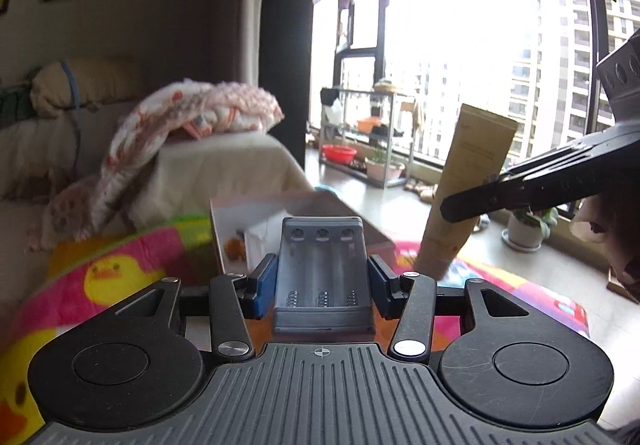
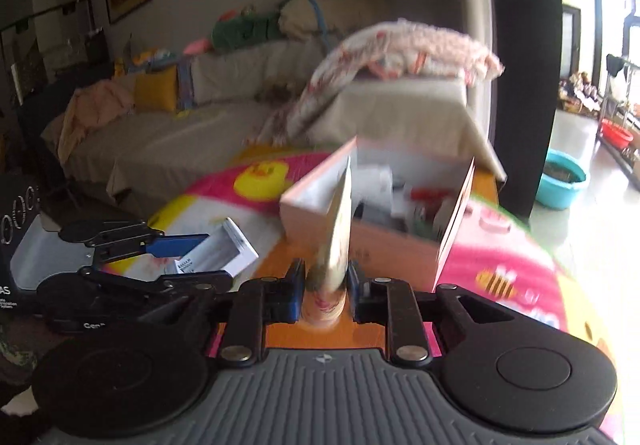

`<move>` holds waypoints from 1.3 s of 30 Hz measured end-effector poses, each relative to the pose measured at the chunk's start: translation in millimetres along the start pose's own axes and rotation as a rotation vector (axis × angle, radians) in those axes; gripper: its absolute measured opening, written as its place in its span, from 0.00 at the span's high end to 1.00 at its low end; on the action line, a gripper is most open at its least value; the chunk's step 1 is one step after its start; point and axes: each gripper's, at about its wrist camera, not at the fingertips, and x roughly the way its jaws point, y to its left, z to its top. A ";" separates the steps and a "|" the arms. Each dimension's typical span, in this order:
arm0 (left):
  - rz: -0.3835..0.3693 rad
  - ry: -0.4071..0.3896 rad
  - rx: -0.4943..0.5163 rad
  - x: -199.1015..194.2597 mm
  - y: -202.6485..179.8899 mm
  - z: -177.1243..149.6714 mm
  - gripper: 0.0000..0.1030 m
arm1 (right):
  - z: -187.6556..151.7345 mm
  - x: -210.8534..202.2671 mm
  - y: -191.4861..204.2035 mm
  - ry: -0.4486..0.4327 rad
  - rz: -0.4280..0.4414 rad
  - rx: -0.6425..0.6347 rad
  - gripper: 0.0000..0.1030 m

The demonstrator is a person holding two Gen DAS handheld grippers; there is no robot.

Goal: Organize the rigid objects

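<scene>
My left gripper [image 1: 322, 287] is shut on a grey battery holder [image 1: 322, 277] with three empty slots, held above the colourful mat. The same holder looks white in the right wrist view [image 2: 224, 251], with the left gripper [image 2: 192, 251] around it at the left. My right gripper [image 2: 326, 285] is shut on a beige tube [image 2: 336, 245], cap end down, standing upright. The tube [image 1: 464, 189] shows tall and tan in the left wrist view, with the right gripper [image 1: 452, 211] on it. A pink open box [image 2: 360, 241] with several small items stands just beyond.
The box [image 1: 256, 221] sits on an orange surface [image 2: 280, 253] over a pink and yellow duck mat [image 2: 248, 181]. A sofa [image 2: 180, 133] with blankets lies behind. A teal basin [image 2: 560, 185] and plant pots [image 1: 524, 233] stand on the floor by the window.
</scene>
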 end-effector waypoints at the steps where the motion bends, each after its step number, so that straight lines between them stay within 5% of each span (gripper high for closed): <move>1: 0.013 -0.034 0.016 5.4 3.2 15.1 0.49 | 9.7 0.1 -0.9 -0.021 -0.012 -0.008 0.79; 3: 0.036 -0.066 0.038 26.1 11.7 44.7 0.49 | 32.9 3.4 -4.4 -0.071 -0.047 -0.024 0.79; 7: -0.032 0.037 -0.014 97.2 34.9 86.9 0.49 | 81.2 36.0 -18.0 -0.086 -0.126 -0.025 0.79; 15: -0.055 0.237 -0.163 209.0 71.6 71.7 0.51 | 101.8 143.5 -70.3 0.209 -0.061 0.144 0.79; 24: 0.042 0.097 -0.154 162.7 86.7 47.2 0.52 | 78.2 226.7 -82.1 0.311 -0.122 0.143 0.79; 27: 0.076 0.086 -0.143 139.7 83.9 36.2 0.52 | 80.1 230.5 -85.3 0.271 -0.138 0.149 0.65; 31: 0.128 0.161 -0.122 106.7 72.2 9.5 0.52 | 82.2 193.1 -81.9 0.139 -0.179 0.127 0.42; 33: 0.126 0.207 -0.112 94.5 64.5 -8.7 0.52 | 72.0 167.6 -71.6 0.105 -0.225 0.087 0.40; 37: 0.180 0.284 -0.086 74.9 48.0 -47.9 0.52 | 30.0 117.3 -49.0 0.049 -0.280 0.097 0.16; 39: 0.225 0.322 -0.091 70.1 42.1 -63.2 0.52 | 2.9 99.4 -39.3 0.038 -0.278 0.133 0.15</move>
